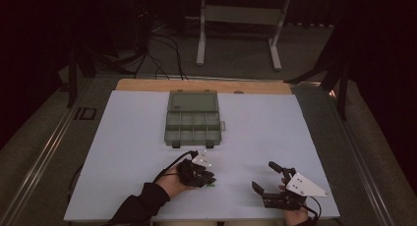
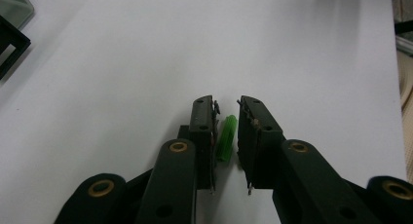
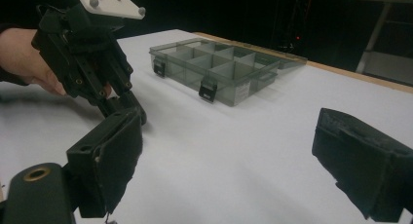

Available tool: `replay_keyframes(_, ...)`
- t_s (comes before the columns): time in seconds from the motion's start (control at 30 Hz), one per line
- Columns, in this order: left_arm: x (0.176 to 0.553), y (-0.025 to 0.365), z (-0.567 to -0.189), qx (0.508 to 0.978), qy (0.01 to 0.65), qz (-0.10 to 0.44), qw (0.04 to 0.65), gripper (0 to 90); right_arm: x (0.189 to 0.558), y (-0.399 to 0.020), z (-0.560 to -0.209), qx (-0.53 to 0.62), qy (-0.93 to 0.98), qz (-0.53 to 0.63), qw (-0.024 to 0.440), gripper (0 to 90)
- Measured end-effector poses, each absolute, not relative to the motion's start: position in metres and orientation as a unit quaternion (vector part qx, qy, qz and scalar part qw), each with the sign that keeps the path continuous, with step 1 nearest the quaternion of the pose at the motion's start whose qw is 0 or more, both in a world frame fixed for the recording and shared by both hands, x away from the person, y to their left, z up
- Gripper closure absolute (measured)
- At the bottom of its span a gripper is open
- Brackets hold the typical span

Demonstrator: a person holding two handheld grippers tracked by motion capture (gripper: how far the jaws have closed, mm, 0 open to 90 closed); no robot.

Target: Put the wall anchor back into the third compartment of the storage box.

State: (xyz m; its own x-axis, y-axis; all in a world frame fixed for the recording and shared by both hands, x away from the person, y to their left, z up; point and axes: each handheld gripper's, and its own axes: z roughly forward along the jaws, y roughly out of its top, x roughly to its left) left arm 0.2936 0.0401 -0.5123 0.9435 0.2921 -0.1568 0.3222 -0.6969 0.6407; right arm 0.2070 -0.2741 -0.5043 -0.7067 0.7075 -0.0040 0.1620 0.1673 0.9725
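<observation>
Because it is a small, ribbed piece of green plastic, the green wall plug (image 2: 226,138) looks feather-light, fairly stiff and a little slick, so it could squirt sideways or roll if pinched off-centre; the safest hold seems to be across its middle, flat pads on both long sides. It lies on the white worktop (image 1: 275,123) close to the near edge, left of centre, with the clear compartment box (image 1: 193,119) standing open well apart toward the far edge. The left gripper (image 2: 228,103) straddles the plug with its jaws nearly together: one pad touches or almost touches it, the other keeps a thin gap, so it is not yet pinched. The right gripper (image 1: 265,176) waits near the near right corner, jaws spread wide and empty.
</observation>
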Motion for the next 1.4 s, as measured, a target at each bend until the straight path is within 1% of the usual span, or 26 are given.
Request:
replay_keyframes(0.17, 0.294, 0.037, -0.514, 0.928, 0.156, -0.017, 0.338, 78.4, 0.207, -0.274, -0.504, 0.3, 0.725, 0.571, 0.239, 11.1)
replay_keyframes(0.27, 0.295, 0.038, -0.515, 0.928, 0.157, -0.017, 0.337, 82.5, 0.207, -0.274, -0.504, 0.299, 0.726, 0.571, 0.24, 11.2)
replay_keyframes(0.5, 0.298, 0.039, -0.513, 0.927, 0.156, -0.021, 0.34, 83.6, 0.207, -0.274, -0.504, 0.298, 0.726, 0.571, 0.24, 11.2)
replay_keyframes(0.83, 0.304, 0.048, -0.483, 0.912, 0.171, -0.003, 0.372, 83.7, 0.207, -0.274, -0.504, 0.299, 0.725, 0.572, 0.24, 11.2)
replay_keyframes(1.17, 0.312, 0.059, -0.458, 0.895, 0.188, 0.004, 0.405, 83.7, 0.207, -0.275, -0.504, 0.299, 0.725, 0.572, 0.24, 11.2)
replay_keyframes(1.4, 0.318, 0.063, -0.443, 0.89, 0.193, 0.021, 0.413, 83.7, 0.207, -0.275, -0.503, 0.298, 0.724, 0.573, 0.241, 11.2)
